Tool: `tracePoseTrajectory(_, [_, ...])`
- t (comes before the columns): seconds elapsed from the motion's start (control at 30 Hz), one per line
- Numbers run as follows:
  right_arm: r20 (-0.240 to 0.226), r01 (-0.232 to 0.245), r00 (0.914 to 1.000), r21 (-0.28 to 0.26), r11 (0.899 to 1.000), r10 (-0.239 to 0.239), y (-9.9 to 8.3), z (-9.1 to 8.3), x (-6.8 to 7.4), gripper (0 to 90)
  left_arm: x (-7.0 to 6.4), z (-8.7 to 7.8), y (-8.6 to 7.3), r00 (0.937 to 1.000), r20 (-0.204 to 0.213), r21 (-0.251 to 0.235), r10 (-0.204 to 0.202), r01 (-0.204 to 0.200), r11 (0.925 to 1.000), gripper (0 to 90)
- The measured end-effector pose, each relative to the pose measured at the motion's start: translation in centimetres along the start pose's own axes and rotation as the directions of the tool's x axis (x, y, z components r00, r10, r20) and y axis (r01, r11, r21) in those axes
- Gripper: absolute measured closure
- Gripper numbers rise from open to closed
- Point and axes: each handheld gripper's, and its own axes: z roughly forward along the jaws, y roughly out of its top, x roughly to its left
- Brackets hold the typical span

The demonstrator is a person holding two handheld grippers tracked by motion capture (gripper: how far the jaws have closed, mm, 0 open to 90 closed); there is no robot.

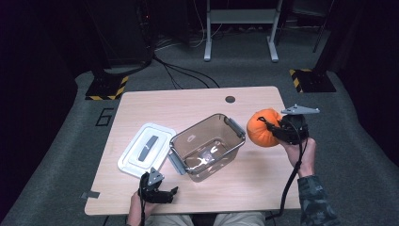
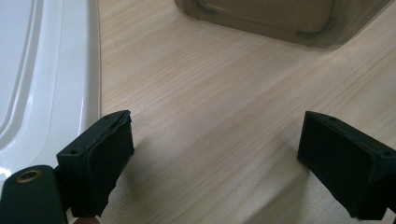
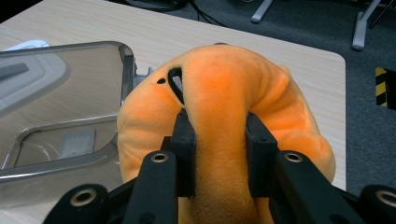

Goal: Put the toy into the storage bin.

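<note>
A light wooden table [image 1: 188,106] with a round cable hole [image 1: 230,99] is set on grey carpet [image 1: 70,136]. Yellow-black hazard-striped bases [image 1: 107,87] are placed at both rear corners. A white desk frame [image 1: 240,28] is seen beyond, and the surroundings are dimly lit.

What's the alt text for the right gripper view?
The right gripper has its two black jaws shut on a fold of a soft orange plush pumpkin, held over the light wooden table. To its left stands an open, clear smoky-brown plastic storage box, with grey carpet beyond the table edge.
</note>
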Motion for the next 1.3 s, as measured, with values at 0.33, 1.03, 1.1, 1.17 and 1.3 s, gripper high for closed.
tracePoseTrajectory(0.33, [0.000, 0.020, 0.9998, -0.030, 0.999, -0.020, 1.7, -1.1, 0.4, 70.3, 0.0, 0.0, 0.0, 1.0000, -0.001, 0.000, 0.000, 0.000, 1.0000, 10.0])
tracePoseTrajectory(1.03, [-0.055, 0.051, 0.9969, -0.086, 0.995, -0.056, 4.8, -1.4, 2.7, 70.0, 0.0, 0.0, 0.0, 1.0000, -0.001, 0.000, -0.001, 0.001, 1.0000, 10.0])
tracePoseTrajectory(1.1, [-0.060, 0.053, 0.9965, -0.089, 0.995, -0.058, 5.0, -1.3, 3.1, 70.0, 0.0, 0.0, 0.0, 1.0000, -0.001, 0.000, -0.001, 0.001, 1.0000, 10.0])
tracePoseTrajectory(1.17, [-0.067, 0.059, 0.9957, -0.091, 0.994, -0.065, 5.2, -1.2, 3.4, 70.0, 0.0, 0.0, 0.0, 1.0000, -0.002, 0.000, 0.000, 0.000, 1.0000, 10.0])
tracePoseTrajectory(1.3, [-0.083, 0.059, 0.9942, -0.101, 0.993, -0.068, 5.7, -1.1, 4.1, 70.0, 0.0, 0.0, 0.0, 1.0000, -0.001, 0.001, 0.000, 0.000, 1.0000, 10.0])
